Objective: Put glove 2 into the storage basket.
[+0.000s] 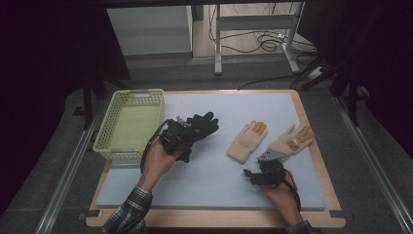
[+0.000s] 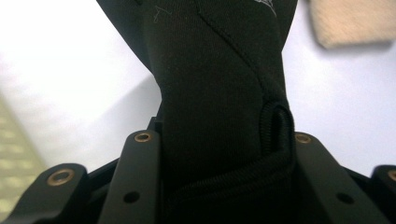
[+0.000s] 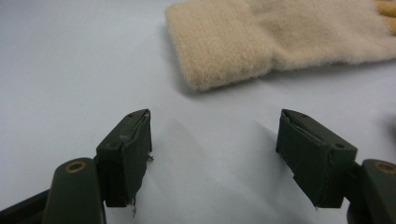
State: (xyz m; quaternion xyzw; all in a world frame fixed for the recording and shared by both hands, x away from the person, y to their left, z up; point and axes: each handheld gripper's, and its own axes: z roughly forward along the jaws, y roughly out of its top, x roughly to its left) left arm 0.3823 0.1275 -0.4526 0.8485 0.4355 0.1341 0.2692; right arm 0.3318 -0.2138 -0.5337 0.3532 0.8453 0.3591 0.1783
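- Left gripper [image 1: 187, 130]: jaws clamped on a black glove [image 1: 202, 124]. In the left gripper view the glove's cuff [image 2: 219, 186] sits squeezed between the two jaws and the glove body [image 2: 210, 70] rises away from them.
- High view: the black glove is held off the mat, fingers pointing away from the person, just right of the basket.
- Left hand [image 1: 158, 158] grips the tool; plaid sleeve [image 1: 127, 212] comes in at the bottom edge.
- Right gripper [image 1: 265, 170]: jaws spread wide, nothing between them. Right gripper view shows bare mat between the two padded jaw tips [image 3: 135, 140].
- Right gripper hovers or rests low over the mat, can't tell which, right next to the cuff end of a beige glove.
- Beige glove, left one [image 1: 248, 139]: lies flat on the mat, orange fingertips pointing away; its cuff [image 3: 224, 46] is just ahead of the open jaws in the right gripper view.
- Beige glove, right one [image 1: 291, 141]: flat too, angled up-right, grey patch near its cuff, close to the right gripper.
- The two beige gloves lie side by side, near each other, not touching as far as visible.
- Yellow-green basket [image 1: 111, 127]: at the left edge of the mat, looks empty.
- Pale blue-grey mat [image 1: 204, 180] covers a wooden table [image 1: 214, 217].
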